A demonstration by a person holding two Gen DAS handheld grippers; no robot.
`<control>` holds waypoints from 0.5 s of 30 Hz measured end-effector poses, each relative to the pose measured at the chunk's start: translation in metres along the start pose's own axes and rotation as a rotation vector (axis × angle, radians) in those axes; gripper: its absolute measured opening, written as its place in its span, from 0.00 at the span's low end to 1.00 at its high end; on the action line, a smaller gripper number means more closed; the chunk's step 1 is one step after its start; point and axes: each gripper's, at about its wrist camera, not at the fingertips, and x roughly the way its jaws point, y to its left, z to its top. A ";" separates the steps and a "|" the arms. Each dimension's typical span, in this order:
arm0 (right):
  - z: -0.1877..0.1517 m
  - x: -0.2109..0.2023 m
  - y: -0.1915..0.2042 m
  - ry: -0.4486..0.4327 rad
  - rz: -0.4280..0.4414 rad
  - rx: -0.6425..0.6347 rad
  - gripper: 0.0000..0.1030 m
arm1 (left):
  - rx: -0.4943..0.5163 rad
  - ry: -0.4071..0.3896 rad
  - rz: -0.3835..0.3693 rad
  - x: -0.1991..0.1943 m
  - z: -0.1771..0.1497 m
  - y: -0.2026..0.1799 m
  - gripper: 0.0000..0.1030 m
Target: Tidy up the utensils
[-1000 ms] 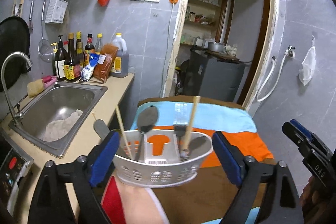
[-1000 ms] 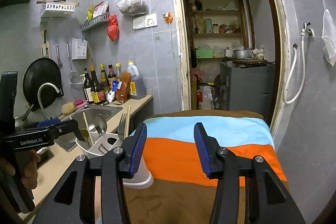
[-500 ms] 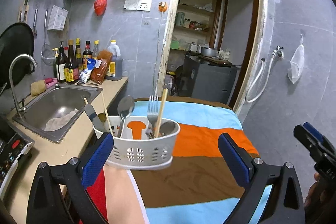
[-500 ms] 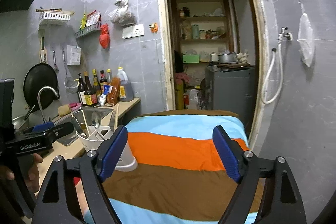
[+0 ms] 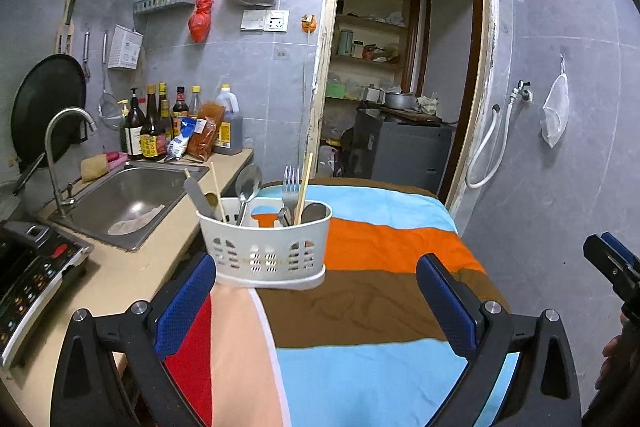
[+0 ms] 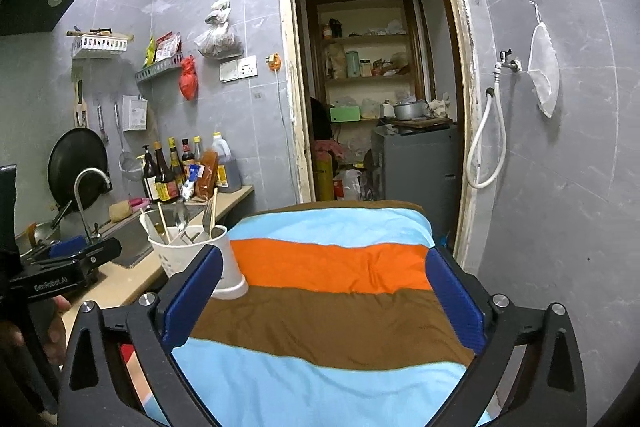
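The left gripper [image 5: 316,301], black-framed tongs with blue padded fingers [image 5: 186,301], stands spread wide with nothing between its pads; the right gripper [image 6: 320,293], of the same build, is spread just as wide and likewise holds nothing. In the left wrist view the white perforated plastic utensil caddy [image 5: 266,251] stands upright at about 12 o'clock from the left tongs, beyond the fingertips and nearer the left pad, on the near left corner of the table covered with a striped cloth of light blue, orange and brown [image 5: 384,291]. In the caddy stand a steel spoon [image 5: 248,185], a steel fork [image 5: 291,183], a wooden chopstick [image 5: 304,183] leaning toward 1 o'clock, a thinner chopstick [image 5: 218,193] and a grey-handled knife [image 5: 198,197] at its 10 o'clock side. In the right wrist view the caddy [image 6: 190,253] sits at about 10 o'clock, partly behind the left finger. At 9 to 10 o'clock of the caddy lie the beige countertop [image 5: 116,275], the steel sink [image 5: 128,195] with its curved tap [image 5: 60,147], and a row of dark sauce bottles [image 5: 150,131] against the grey tiled wall.
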 end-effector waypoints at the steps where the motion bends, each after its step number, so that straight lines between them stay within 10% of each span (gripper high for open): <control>1: -0.002 -0.003 -0.001 0.004 0.002 0.001 0.98 | 0.005 -0.002 0.004 -0.004 -0.003 -0.001 0.98; 15: -0.019 -0.028 -0.004 0.034 0.015 0.015 0.99 | 0.008 -0.016 0.000 -0.035 -0.019 0.003 0.98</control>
